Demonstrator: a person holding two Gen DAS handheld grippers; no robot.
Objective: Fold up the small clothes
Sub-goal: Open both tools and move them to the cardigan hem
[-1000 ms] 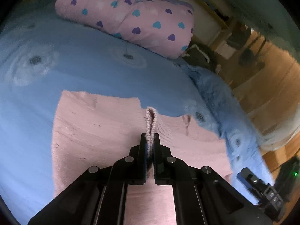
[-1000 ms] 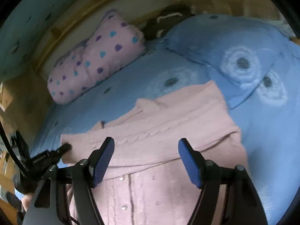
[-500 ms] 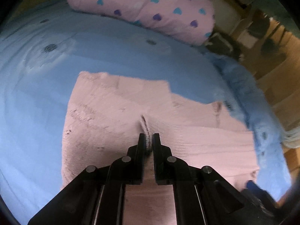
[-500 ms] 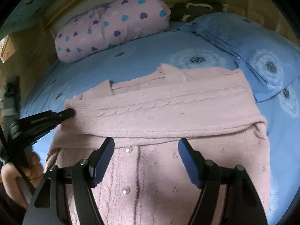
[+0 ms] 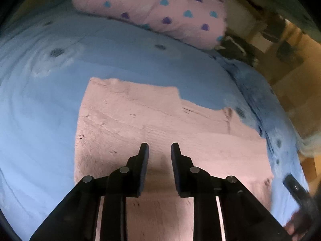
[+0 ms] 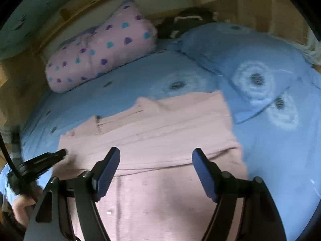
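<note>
A pink knitted cardigan (image 5: pixel 160 120) lies flat on the blue bedsheet (image 5: pixel 40 120), its upper part folded down across the body (image 6: pixel 160 132). My left gripper (image 5: pixel 159 146) hovers just over the fold with its jaws opening; nothing is between them. From the right wrist view the left gripper's fingertips (image 6: pixel 61 153) sit at the cardigan's left edge, held by a hand (image 6: pixel 22 206). My right gripper (image 6: pixel 156 152) stands wide over the buttoned front, jaws still opening, holding nothing. At the lower right of the left wrist view it appears as a blurred dark shape.
A pink pillow with heart prints (image 5: pixel 160 10) lies at the head of the bed. A blue pillow (image 6: pixel 250 64) sits to the cardigan's right, and a dark garment (image 6: pixel 186 22) lies behind it. Wooden floor (image 5: pixel 291 80) shows past the bed's right edge.
My left gripper has let go of the pinched ridge of knit and its jaws have parted; the fabric now lies flat. The right gripper has shifted sideways over the cardigan.
</note>
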